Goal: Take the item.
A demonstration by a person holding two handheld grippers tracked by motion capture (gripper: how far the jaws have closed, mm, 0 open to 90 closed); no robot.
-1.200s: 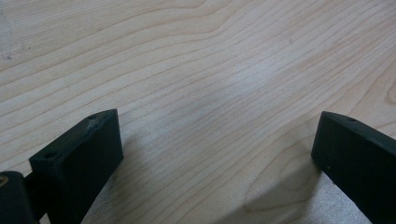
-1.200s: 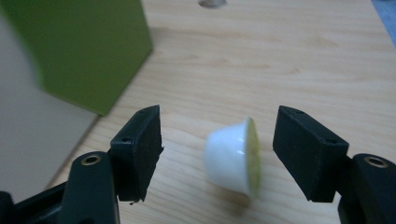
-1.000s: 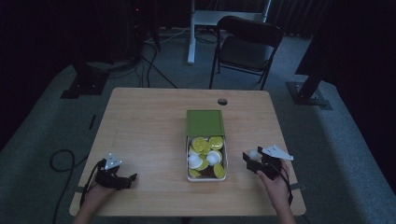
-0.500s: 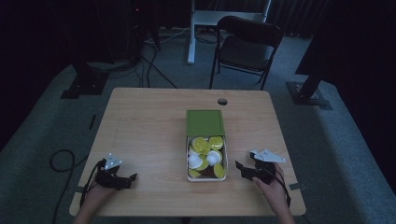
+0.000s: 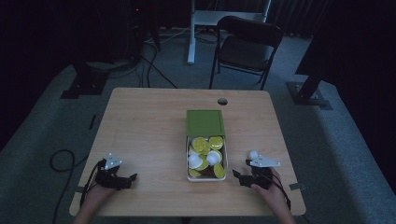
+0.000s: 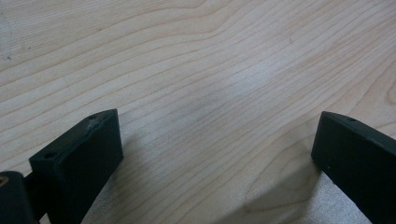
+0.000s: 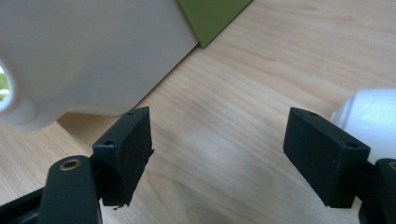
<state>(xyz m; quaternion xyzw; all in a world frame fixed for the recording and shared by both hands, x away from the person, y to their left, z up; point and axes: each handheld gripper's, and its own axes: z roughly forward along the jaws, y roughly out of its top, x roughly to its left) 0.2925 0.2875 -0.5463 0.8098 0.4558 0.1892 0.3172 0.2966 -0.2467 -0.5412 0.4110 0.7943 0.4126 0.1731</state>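
Looking along my right gripper (image 7: 219,154), I see a white capsule (image 7: 373,116) just outside one open finger, a small dot from above. My left gripper (image 6: 215,154) gapes over bare worktop (image 6: 210,70). The box (image 5: 206,149) runs lengthwise away from me, green lid (image 5: 205,122) at its far end. My right hand has sunk since the earlier frame, its fingers just widening, nothing between them.

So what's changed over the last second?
The right hand-held gripper has sunk towards the table and drawn back towards the person, ending beside the near right corner of the open box. Its jaws are open with nothing between them. The left hand-held gripper, also open and empty, and the box stayed as they were.
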